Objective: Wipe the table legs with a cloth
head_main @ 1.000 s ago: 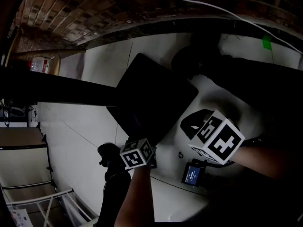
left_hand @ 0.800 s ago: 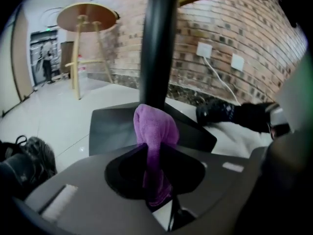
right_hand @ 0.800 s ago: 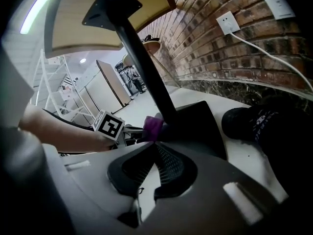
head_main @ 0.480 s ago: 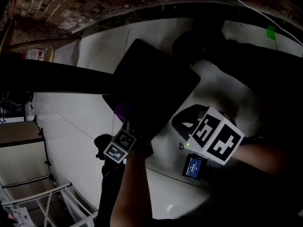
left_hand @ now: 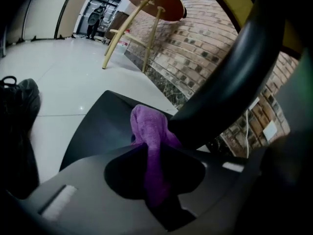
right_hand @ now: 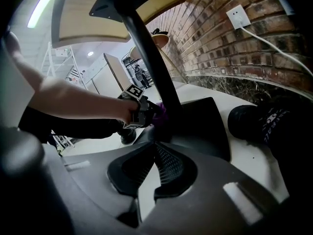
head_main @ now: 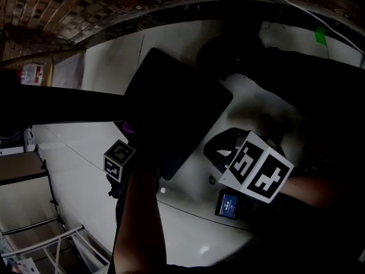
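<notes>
My left gripper (left_hand: 154, 156) is shut on a purple cloth (left_hand: 149, 131), and the cloth is pressed against the slanting black table leg (left_hand: 234, 77) just above the flat black base plate (left_hand: 95, 126). In the right gripper view the same cloth (right_hand: 162, 112) sits at the leg (right_hand: 146, 48) under the wooden tabletop (right_hand: 93, 13). My right gripper (right_hand: 155, 166) hangs back from the leg, its jaws together with nothing between them. The head view is dark; the left marker cube (head_main: 120, 160) lies beside the base plate (head_main: 177, 104), and the right cube (head_main: 256, 167) lies lower right.
A dark shoe (right_hand: 254, 119) rests on the white floor right of the base plate, and another shoe (left_hand: 19, 102) is at the left. A brick wall (right_hand: 230, 38) with a socket and cable runs close behind. A wooden-legged stool (left_hand: 144, 18) stands farther off.
My left gripper has slid left and upward in the head view, carrying the cloth along the leg. The right gripper has barely moved.
</notes>
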Demonstrator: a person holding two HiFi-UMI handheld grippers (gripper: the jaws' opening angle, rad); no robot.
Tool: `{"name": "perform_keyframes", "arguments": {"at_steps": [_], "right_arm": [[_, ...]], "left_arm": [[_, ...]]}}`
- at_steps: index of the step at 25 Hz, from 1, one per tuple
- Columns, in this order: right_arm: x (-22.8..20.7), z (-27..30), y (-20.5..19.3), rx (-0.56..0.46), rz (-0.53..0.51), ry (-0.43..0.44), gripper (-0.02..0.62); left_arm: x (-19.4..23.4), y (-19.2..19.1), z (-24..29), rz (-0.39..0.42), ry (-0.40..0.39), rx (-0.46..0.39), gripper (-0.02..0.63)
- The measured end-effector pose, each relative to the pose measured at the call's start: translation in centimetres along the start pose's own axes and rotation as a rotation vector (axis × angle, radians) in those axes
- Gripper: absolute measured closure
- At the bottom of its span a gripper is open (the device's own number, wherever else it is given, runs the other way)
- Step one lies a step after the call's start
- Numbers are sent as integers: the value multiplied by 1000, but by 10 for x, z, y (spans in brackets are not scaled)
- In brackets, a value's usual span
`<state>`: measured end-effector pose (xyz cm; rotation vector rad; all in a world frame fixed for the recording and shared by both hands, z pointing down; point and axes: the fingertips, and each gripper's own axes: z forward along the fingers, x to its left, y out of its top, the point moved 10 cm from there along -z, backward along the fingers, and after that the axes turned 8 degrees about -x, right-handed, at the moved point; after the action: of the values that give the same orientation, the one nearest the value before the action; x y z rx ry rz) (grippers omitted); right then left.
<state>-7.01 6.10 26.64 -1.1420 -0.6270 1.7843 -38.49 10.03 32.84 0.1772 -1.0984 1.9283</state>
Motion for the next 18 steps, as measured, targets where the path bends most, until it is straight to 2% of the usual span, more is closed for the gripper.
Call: {"name": "perform_keyframes", "arguments": {"at_steps": [4,8,13,18], "right_arm": [[1,-1,-1,1,-2,2,594],[11,-2,7,-24,-15,24,594],[29,-4,16,-56,-33,61,594],[46,-9,34,-107,-72,100,594]], "left_arm": [[-10,-3,-8,-113,-99,-65,518],[-20,14,-30,-163,-217,-154,518],[-44,52,-65,-116,-344,-272,520],[-74,94,-104,17,-422,-396,520]]}}
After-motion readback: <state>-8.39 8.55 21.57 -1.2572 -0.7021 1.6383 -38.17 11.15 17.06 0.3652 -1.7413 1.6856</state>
